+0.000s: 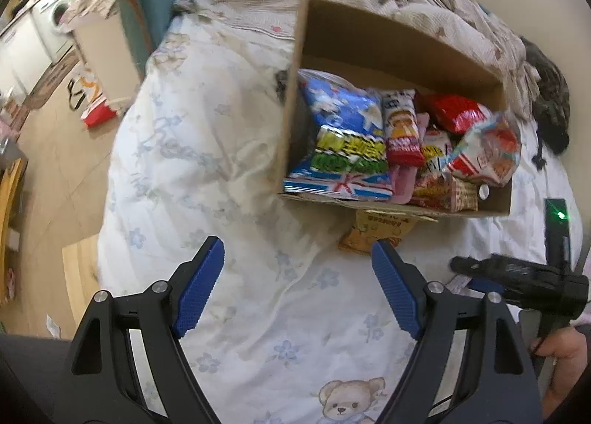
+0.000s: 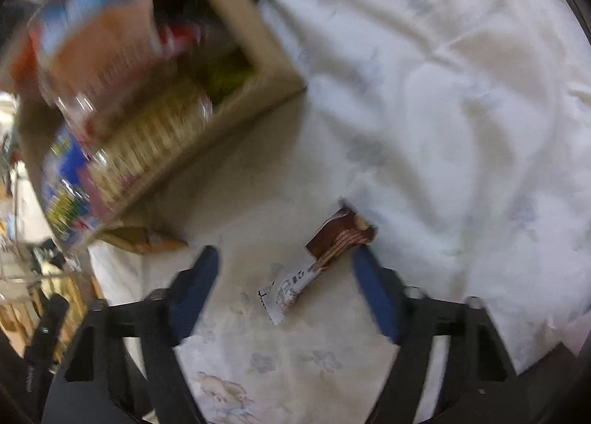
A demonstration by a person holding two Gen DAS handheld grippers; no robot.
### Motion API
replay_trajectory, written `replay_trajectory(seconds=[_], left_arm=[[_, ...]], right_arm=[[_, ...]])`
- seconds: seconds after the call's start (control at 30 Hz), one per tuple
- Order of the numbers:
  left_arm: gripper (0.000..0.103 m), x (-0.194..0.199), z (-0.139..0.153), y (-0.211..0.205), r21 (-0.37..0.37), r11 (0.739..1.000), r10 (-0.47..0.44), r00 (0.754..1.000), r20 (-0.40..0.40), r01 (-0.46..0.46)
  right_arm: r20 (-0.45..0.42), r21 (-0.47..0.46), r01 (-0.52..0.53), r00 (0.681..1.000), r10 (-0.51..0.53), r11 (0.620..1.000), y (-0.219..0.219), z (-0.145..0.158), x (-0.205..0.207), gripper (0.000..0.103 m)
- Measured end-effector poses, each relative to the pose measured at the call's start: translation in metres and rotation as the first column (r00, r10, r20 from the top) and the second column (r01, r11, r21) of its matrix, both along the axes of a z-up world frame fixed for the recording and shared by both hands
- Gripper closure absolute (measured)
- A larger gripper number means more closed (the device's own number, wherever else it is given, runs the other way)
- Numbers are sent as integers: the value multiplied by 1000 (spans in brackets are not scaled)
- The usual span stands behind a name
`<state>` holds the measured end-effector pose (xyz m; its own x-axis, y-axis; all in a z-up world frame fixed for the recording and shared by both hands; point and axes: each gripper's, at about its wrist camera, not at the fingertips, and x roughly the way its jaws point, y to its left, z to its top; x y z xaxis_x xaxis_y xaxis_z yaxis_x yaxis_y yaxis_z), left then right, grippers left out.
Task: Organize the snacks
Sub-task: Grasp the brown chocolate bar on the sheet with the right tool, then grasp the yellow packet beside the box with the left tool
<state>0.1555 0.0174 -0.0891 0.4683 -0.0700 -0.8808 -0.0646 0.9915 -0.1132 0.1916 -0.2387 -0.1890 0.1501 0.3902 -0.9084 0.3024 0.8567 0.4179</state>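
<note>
**Last Loose Bar on the Bed as the Snack Box Fills**

My right gripper (image 2: 284, 276) hangs nose-down over a brown-and-white wrapped snack bar (image 2: 317, 261) lying slantwise on the floral bed cover (image 2: 443, 91) — jaws apart, pads not yet pressing, the bar's dark end just beside the right-hand pad. The cardboard box (image 1: 291, 98), already heaped with bright snack bags (image 1: 351, 143), sits on the bed up and to the left in this view, its near corner well clear of the bar. My left gripper (image 1: 297, 287) is open and empty over bare cover in front of the box, where a yellow packet (image 1: 373, 231) peeks from under the front edge.

To do this pick well, I judge the jaws should be turned to cross the bar's narrow width, centred on its middle, and pressed slightly into the soft bedding before closing — the slick, thin wrapper may slip or drag fabric along. The picture is blurred, so contact I cannot confirm.
</note>
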Motion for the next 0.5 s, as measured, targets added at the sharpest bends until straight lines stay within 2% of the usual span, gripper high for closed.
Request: replay_trajectory(seconds=[0.07, 0.1, 0.13, 0.17, 0.2, 0.37, 0.5], left_arm=[[23, 4, -7, -13, 30, 998, -49, 999, 3, 49], [23, 6, -10, -19, 36, 997, -70, 998, 9, 69], [23, 8, -13, -24, 37, 996, -80, 997, 11, 80], [23, 10, -18, -30, 34, 996, -89, 996, 10, 88], [23, 13, -24, -35, 26, 995, -96, 995, 11, 96], [23, 25, -52, -62, 52, 986, -158, 987, 8, 157], [23, 35, -59, -72, 68, 984, -169, 985, 41, 166]], right_arm=[[-22, -68, -45, 999, 44, 997, 9, -8, 1, 49], [-15, -92, -54, 998, 53, 994, 11, -7, 0, 52], [-14, -116, -63, 998, 62, 991, 12, -5, -1, 63], [-11, -126, -71, 998, 70, 990, 11, -4, -2, 81], [-12, -131, -73, 997, 72, 989, 10, -3, -4, 86], [31, -98, -44, 998, 47, 994, -4, 8, -15, 86], [100, -40, -19, 995, 23, 999, -16, 27, -27, 86]])
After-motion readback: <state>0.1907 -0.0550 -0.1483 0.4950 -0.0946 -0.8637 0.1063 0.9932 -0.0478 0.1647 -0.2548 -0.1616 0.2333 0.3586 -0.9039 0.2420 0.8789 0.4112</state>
